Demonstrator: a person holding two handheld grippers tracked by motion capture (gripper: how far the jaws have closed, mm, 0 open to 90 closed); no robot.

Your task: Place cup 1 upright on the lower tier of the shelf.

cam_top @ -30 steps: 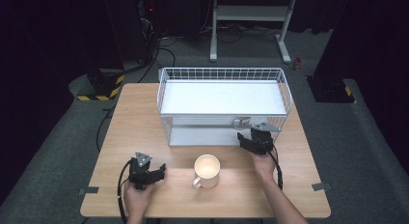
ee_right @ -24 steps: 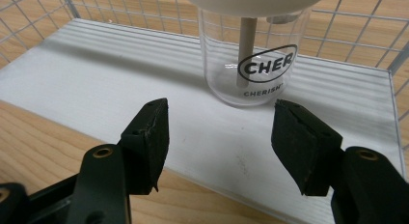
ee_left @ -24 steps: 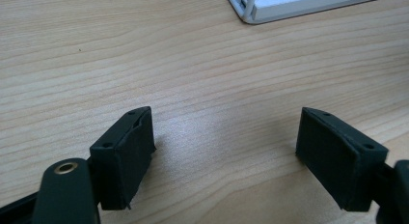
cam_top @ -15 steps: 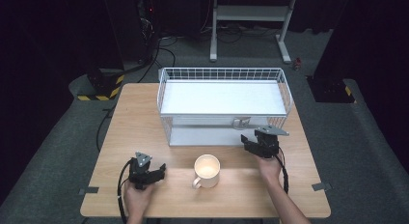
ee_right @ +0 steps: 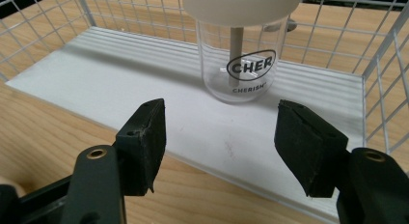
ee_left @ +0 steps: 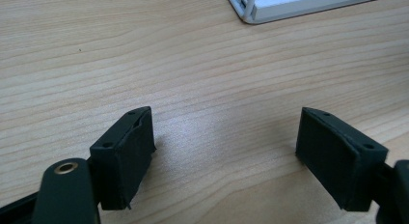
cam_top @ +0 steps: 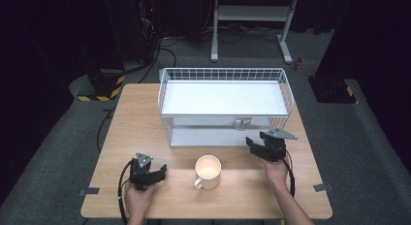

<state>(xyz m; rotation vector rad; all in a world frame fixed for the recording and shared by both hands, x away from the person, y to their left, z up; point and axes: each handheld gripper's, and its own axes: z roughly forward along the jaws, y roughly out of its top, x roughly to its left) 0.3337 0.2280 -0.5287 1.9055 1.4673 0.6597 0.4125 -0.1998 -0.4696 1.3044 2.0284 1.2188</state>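
A: Where does the right gripper (ee_right: 219,137) stand?

B: Its jaws are wide apart and hold nothing. Straight ahead of them, on the lower shelf (ee_right: 144,79) of the wire rack (cam_top: 225,89), stands a clear jar (ee_right: 239,60) with a pale lid, upright. The jar is near but not between the jaws; the shelf's front edge lies between it and them.

A: So which step would that be?

B: It reads as the approach to a grasp. The next move likely calls for pushing the gripper forward, level, under the upper shelf, until the jaws flank the glass, then closing. The rack's wire wall sits close on the jar's right, so the right jaw has little room.

A: And the left gripper (ee_left: 224,154)?

B: Also wide and empty, over bare table (ee_left: 144,55), the rack's corner far ahead of it. In the high view a mug (cam_top: 208,170) stands between the two grippers, to the left gripper's right.
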